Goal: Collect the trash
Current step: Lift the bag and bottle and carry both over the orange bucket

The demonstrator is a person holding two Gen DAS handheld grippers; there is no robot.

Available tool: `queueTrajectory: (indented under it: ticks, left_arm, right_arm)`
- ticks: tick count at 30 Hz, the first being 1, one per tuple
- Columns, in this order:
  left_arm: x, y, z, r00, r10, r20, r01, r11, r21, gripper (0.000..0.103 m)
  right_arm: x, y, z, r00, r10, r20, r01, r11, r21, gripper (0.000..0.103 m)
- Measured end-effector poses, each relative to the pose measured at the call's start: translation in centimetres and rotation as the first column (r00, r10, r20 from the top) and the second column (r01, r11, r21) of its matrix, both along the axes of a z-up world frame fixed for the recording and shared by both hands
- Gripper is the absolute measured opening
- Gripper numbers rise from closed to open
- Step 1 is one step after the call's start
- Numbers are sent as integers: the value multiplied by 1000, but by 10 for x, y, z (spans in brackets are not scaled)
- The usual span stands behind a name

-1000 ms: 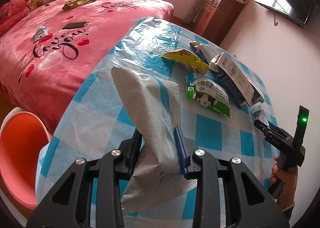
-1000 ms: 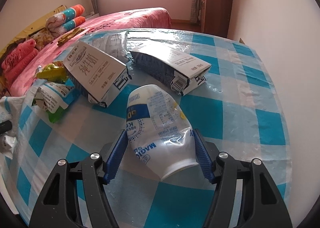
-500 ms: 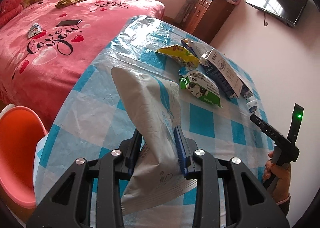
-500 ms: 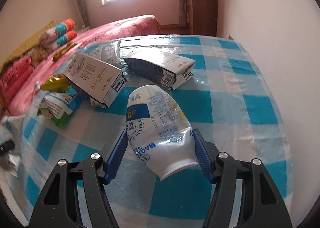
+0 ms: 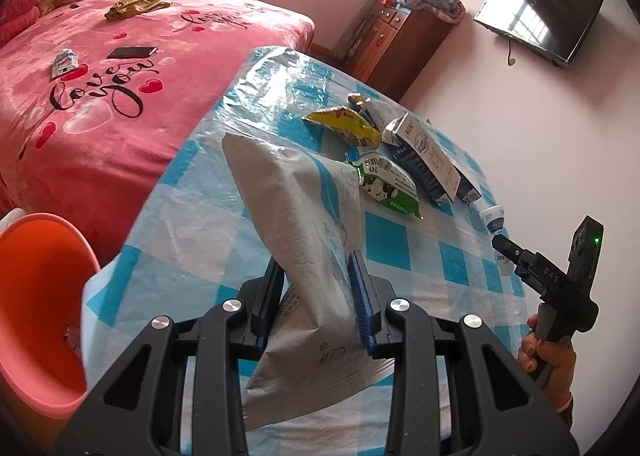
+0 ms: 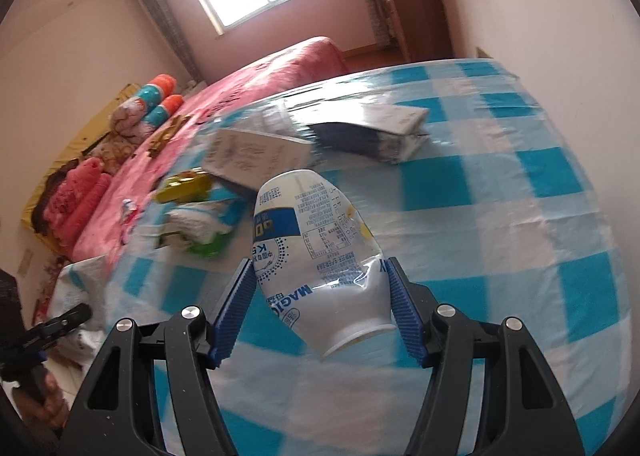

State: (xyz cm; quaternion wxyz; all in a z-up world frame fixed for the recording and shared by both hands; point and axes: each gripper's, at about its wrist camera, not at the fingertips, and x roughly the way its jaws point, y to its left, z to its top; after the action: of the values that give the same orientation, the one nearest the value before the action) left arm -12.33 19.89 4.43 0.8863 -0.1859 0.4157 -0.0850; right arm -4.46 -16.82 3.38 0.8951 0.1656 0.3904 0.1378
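My left gripper is shut on a grey plastic mailer bag that stands up between its blue pads above the blue-and-white checked table. My right gripper is shut on a dented white plastic bottle, held off the table with its mouth toward the camera. In the left wrist view the right gripper shows at the right edge with the bottle in it. Left on the table are a yellow wrapper, a green-and-white snack bag and two milk cartons.
An orange plastic bin stands at the table's left side, below its edge. A pink bed lies beyond it with a phone and small items on top. A wooden cabinet and wall TV are at the back.
Both grippers have drawn back and risen a little with their loads. The right gripper has rolled, so the table now looks tilted and the bottle sits higher above it.
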Motion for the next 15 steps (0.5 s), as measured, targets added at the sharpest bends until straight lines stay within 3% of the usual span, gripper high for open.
queueTrajectory:
  ticks: [7,10,15]
  left_arm:
    - [-18,33,10,998,55,36,-54,998,-6,35]
    - [-28,53,15,995,89,49,-89,996,-3,35]
    - [-47,94,16,984,170,52,-170,985,-2,35]
  right_arm:
    - [-3,66,16,985,171,-3,-171,983,74,66]
    - [-5,107,22,963,269,-4,-267,960,84,66]
    - [-10,186,30,898,440,-13,-437,895,93,66]
